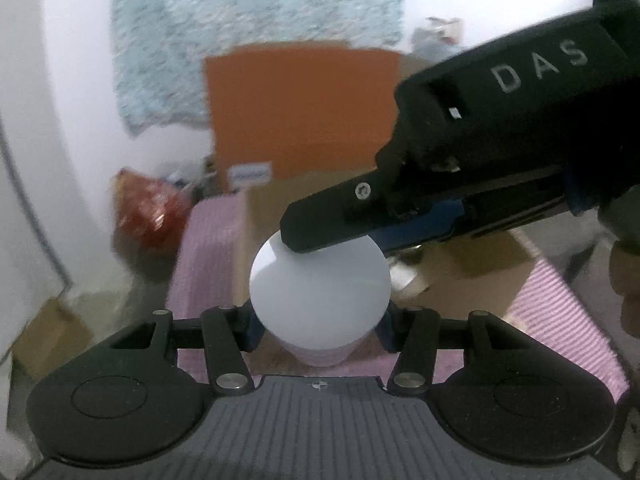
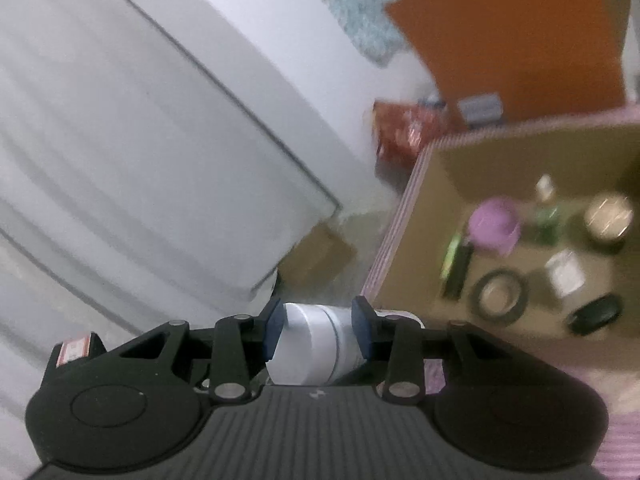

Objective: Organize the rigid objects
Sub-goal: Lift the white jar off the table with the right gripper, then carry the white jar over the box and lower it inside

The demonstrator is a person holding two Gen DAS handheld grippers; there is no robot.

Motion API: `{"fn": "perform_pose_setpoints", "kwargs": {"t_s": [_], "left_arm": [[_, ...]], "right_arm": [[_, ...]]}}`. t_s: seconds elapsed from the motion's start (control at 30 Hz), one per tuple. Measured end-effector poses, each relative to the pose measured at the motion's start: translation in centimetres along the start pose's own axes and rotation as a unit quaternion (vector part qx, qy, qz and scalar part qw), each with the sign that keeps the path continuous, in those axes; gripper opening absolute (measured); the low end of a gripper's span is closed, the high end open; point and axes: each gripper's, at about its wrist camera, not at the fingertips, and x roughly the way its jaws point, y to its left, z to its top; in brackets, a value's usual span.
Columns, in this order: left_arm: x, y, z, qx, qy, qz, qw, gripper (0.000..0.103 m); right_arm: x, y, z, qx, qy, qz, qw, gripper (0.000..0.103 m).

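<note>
A white round jar (image 1: 320,292) hangs in the air, held by both grippers. In the left wrist view my left gripper (image 1: 320,328) is shut on its lower body, blue pads pressing on both sides. My right gripper (image 1: 340,240) reaches in from the right and clamps the jar's upper end. In the right wrist view the same white jar (image 2: 312,344) lies between the blue pads of my right gripper (image 2: 318,330), which is shut on it. An open cardboard box (image 2: 440,184) stands to the right on a pink striped cloth (image 2: 624,432).
The box holds several items: a purple cup (image 2: 494,226), a tape roll (image 2: 498,296), a round tin (image 2: 608,216), a small bottle (image 2: 546,216). An orange board (image 1: 300,116) leans behind, a red bag (image 1: 148,212) lies left, and a small carton (image 2: 316,256) sits on the floor.
</note>
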Motion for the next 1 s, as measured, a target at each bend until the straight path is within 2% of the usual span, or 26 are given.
{"fn": "perform_pose_setpoints", "kwargs": {"t_s": [0.17, 0.33, 0.53, 0.67, 1.0], "left_arm": [[3.4, -3.3, 4.2, 0.021, 0.004, -0.065, 0.9976, 0.052], [8.0, -7.2, 5.9, 0.045, 0.025, -0.106, 0.9930, 0.052], [13.1, -10.9, 5.6, 0.067, 0.076, -0.115, 0.9882, 0.052], [16.1, -11.8, 4.7, 0.076, 0.105, -0.111, 0.9853, 0.052], [19.9, -12.4, 4.5, 0.092, 0.128, -0.105, 0.9818, 0.053]], "right_arm": [[-4.0, -2.6, 2.8, 0.008, -0.041, -0.034, 0.999, 0.041], [-6.5, -7.5, 4.5, 0.042, -0.066, -0.065, 0.995, 0.041], [-6.3, -14.2, 4.5, 0.094, -0.059, -0.076, 0.991, 0.041], [-4.8, -17.6, 3.9, 0.116, -0.048, -0.079, 0.989, 0.041], [-4.0, -20.5, 3.6, 0.115, -0.042, -0.099, 0.987, 0.041]]}}
